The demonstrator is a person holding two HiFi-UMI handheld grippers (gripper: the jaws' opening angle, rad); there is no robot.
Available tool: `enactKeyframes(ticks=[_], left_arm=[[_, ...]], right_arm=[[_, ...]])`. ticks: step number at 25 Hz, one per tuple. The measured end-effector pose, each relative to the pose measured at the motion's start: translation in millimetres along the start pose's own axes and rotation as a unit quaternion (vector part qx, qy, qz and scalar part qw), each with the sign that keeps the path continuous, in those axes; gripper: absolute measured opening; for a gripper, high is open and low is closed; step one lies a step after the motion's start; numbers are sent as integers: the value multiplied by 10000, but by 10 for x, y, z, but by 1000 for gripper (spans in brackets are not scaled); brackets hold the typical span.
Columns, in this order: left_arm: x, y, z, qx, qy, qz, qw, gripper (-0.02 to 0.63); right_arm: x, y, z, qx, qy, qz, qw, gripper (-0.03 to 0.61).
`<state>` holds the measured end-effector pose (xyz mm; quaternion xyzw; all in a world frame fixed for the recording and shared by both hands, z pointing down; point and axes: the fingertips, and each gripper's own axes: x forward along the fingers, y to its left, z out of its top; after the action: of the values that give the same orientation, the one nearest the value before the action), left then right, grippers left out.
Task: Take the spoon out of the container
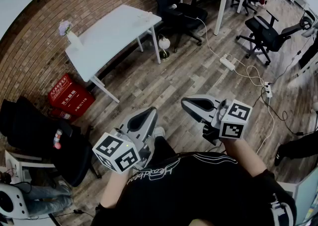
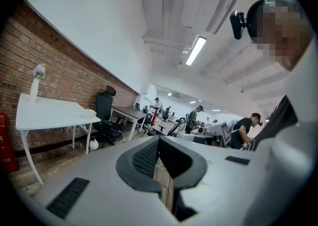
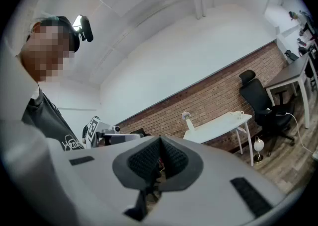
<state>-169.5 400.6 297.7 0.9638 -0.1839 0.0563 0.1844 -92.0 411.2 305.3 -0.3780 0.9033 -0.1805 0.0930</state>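
The person holds the left gripper (image 1: 149, 113) and the right gripper (image 1: 186, 103) side by side above the wooden floor (image 1: 198, 71). Both have their jaws pressed together with nothing between them. A white table (image 1: 107, 36) stands far left by the brick wall (image 1: 35, 46). No view shows where the spoon or container is.

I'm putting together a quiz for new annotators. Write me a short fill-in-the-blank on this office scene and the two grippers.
1. The white table stands against a wall of ___.
2. The vase on that table holds a ___.
3. The box on the floor beside the table is coloured ___.
4. Open or shut: the left gripper and the right gripper are both ___.
Missing words: brick; flower; red; shut.
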Motion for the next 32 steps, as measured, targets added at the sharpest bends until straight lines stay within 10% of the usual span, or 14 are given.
enactKeyframes(ticks=[18,32], left_arm=[[580,334,88,-32,88,-269,9996,5],[2177,2395,902,-378,378,-426,9977,5]], right_arm=[[15,-612,148,-161,-38,-441,9989,-3],[1249,-2912,799,319,-18,-943,9950,-3]])
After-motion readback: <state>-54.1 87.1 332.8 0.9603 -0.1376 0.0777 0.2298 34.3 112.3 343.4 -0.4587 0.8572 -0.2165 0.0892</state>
